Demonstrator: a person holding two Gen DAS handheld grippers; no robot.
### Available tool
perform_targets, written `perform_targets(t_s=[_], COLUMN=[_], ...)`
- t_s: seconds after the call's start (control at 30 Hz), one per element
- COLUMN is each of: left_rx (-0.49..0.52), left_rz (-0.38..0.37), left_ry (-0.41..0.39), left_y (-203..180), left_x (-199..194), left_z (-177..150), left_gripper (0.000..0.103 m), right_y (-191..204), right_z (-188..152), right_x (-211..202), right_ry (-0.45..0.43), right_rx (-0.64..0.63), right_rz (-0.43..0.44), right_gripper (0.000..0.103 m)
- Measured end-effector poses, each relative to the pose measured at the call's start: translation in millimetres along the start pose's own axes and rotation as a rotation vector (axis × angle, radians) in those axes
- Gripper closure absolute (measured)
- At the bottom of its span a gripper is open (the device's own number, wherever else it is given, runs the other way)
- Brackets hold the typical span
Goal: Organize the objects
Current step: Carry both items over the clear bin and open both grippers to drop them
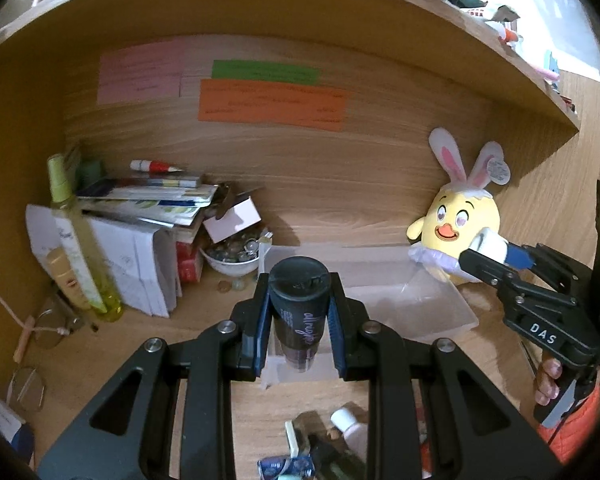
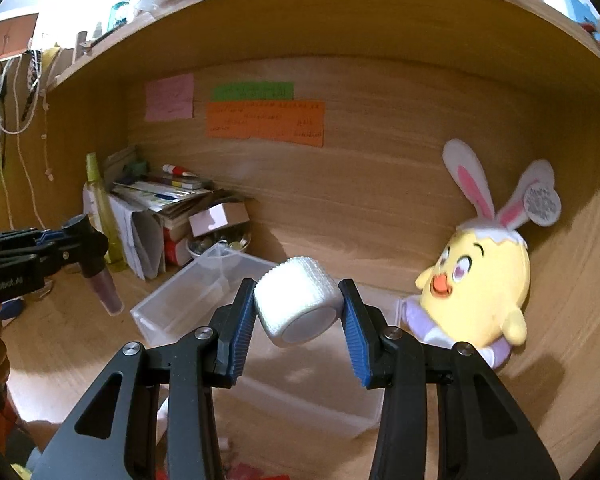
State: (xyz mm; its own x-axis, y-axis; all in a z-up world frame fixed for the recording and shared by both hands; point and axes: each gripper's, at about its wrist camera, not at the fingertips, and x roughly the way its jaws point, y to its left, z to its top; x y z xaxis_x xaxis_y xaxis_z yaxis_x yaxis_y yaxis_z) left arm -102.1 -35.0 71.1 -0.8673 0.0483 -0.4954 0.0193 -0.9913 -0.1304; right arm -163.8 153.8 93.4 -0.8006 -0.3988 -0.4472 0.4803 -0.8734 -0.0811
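My left gripper [image 1: 299, 304] is shut on a dark tube with a black cap [image 1: 299, 300], held cap-up above the near edge of a clear plastic box [image 1: 440, 312]. The right wrist view shows that tube [image 2: 104, 284] at the left, hanging from the left gripper [image 2: 86, 256]. My right gripper [image 2: 298, 306] is shut on a white roll of gauze tape [image 2: 298, 300], held in the air over the clear box [image 2: 172, 304]. In the left wrist view the right gripper [image 1: 490, 254] and its white roll [image 1: 488, 244] sit in front of the plush.
A yellow chick plush with bunny ears [image 2: 476, 276] leans at the back right. At the left stand a stack of books and papers [image 1: 140, 240], a tall yellow-green bottle [image 1: 80, 248] and a bowl of coins [image 1: 234, 252]. Small bottles [image 1: 352, 428] lie near the front.
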Motion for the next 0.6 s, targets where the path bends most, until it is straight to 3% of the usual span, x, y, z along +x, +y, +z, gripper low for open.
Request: perform_targets(t_s=[0.23, 0.6], left_rx=[0.001, 0.015], left_rz=[-0.005, 0.015], left_ry=[0.039, 0.151], left_y=[-2, -1], left_x=[32, 86], left_z=[7, -4], left_gripper=[0.078, 0.078], right_y=[-4, -17], right_z=[-2, -30], right_x=[28, 76], right_ry=[0.037, 0.198], right_rx=[0.002, 0.032], right_rz=[-0.006, 0.007], right_gripper=[0.065, 0.065])
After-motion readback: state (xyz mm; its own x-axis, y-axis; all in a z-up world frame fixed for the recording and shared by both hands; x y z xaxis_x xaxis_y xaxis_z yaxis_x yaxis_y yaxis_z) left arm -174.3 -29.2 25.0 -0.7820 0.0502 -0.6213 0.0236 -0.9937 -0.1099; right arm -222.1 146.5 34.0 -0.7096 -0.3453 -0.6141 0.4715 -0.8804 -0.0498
